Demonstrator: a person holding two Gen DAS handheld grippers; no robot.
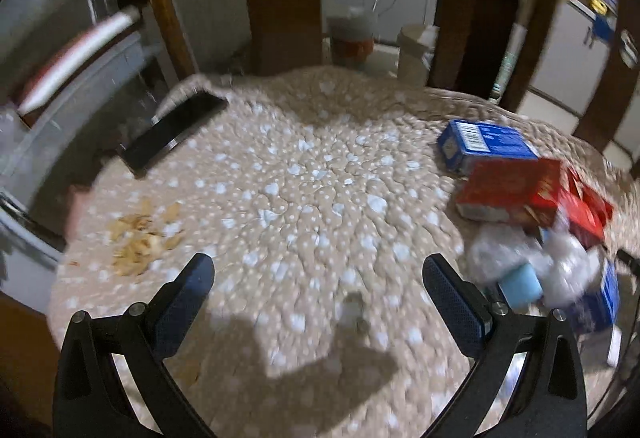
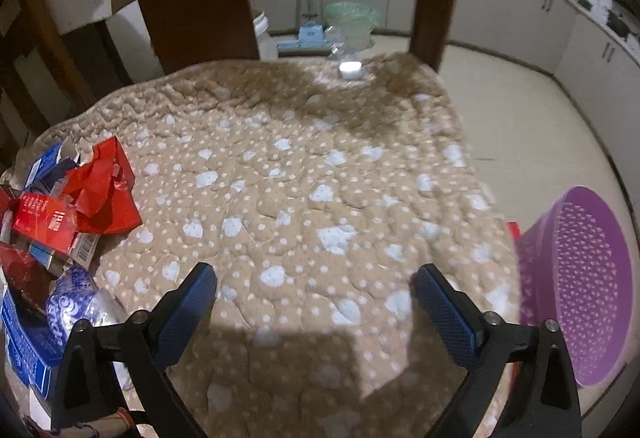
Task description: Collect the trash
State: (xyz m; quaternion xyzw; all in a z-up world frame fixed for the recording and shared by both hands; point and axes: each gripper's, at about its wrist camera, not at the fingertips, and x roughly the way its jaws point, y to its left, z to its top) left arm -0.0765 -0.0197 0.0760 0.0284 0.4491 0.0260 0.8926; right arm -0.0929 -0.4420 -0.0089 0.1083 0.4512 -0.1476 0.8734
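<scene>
You're between pickups: your left gripper and right gripper both hang spread wide and empty over the cushion. The boxes and wrappers lie heaped at its edge (purple basket beside it); reach there next.

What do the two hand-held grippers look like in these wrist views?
Both look alike. The left hand-held gripper and right hand-held gripper each have a black frame with curved arms, silver pivot bolts, and two fingers faced with blue pads textured in a fine dot pattern. No cables, sleeves or hands show in either view.
</scene>
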